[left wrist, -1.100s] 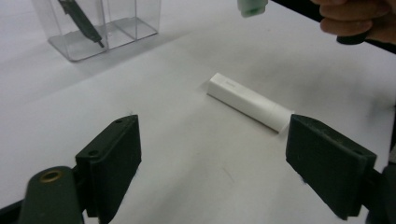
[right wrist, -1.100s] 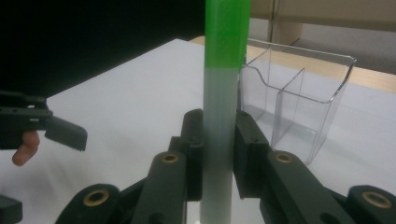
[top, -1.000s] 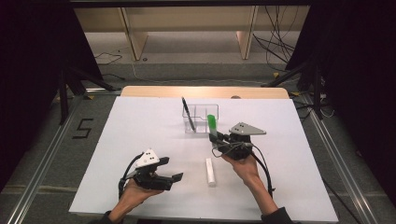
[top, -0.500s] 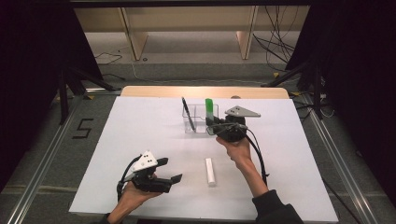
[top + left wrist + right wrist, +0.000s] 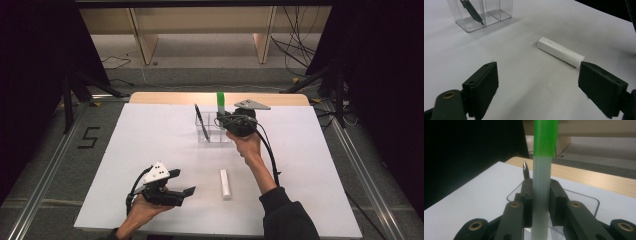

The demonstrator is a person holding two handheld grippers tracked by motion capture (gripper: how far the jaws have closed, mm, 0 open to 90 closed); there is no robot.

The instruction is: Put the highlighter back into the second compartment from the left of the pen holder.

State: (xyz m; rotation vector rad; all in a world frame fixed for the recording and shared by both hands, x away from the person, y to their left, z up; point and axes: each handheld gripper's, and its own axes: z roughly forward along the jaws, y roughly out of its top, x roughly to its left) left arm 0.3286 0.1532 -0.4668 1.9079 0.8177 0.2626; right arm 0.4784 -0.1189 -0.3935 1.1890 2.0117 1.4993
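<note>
While the right gripper (image 5: 226,120) is held out over the far middle of the white table (image 5: 310,165), its two black jaws are pressed against either side of a green-capped marker (image 5: 541,185), which stands upright between them with its frosted barrel in the pinch and its green cap rising well above the jaw tips. Just beyond and below those jaws sits a clear plastic organizer (image 5: 209,132) with open compartments; whether the marker's lower end has entered a compartment cannot be told. A black pen (image 5: 201,121) leans in the organizer's left compartment, and in the right gripper view its tip (image 5: 525,167) pokes up just to the left of the left jaw. The left gripper (image 5: 179,191) rests low near the table's front edge in the person's left hand (image 5: 140,212), its jaws spread wide with nothing between them. Ahead of those open jaws, nearer the right one, a white cylindrical tube (image 5: 560,51) lies flat on the table, apart from both jaws. Farther ahead, beyond the left jaw, the organizer (image 5: 481,13) stands with the black pen inside.
</note>
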